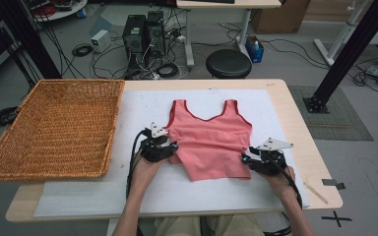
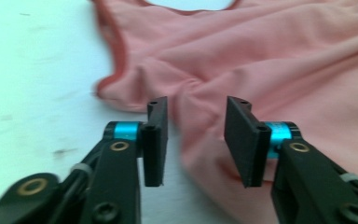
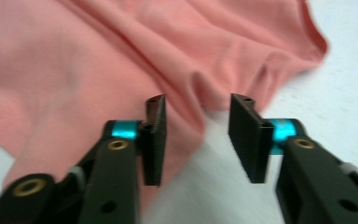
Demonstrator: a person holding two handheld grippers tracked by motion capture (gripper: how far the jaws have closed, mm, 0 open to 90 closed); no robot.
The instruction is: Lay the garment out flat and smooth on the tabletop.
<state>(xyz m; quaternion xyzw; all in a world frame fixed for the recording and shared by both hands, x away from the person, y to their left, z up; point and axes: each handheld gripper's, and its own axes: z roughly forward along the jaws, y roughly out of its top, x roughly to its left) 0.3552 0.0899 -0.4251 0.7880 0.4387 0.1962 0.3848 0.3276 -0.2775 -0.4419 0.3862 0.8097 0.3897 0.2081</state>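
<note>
A pink tank top (image 1: 209, 140) lies flat on the white sheet (image 1: 142, 110), straps toward the far edge. My left gripper (image 1: 173, 147) is open at the top's left side edge; its jaws straddle a fold of pink fabric (image 2: 196, 100). My right gripper (image 1: 244, 160) is open at the top's right side edge near the hem. In the right gripper view the cloth's edge (image 3: 200, 105) sits between the spread jaws, which rest over the white sheet (image 3: 214, 186). Neither gripper pinches the cloth.
A wide wicker basket (image 1: 54, 130) stands at the table's left and overhangs the edge. A thin wooden stick (image 1: 316, 192) lies near the front right corner. Behind the table are a black stool (image 1: 228, 63), computer towers (image 1: 142, 32) and floor cables.
</note>
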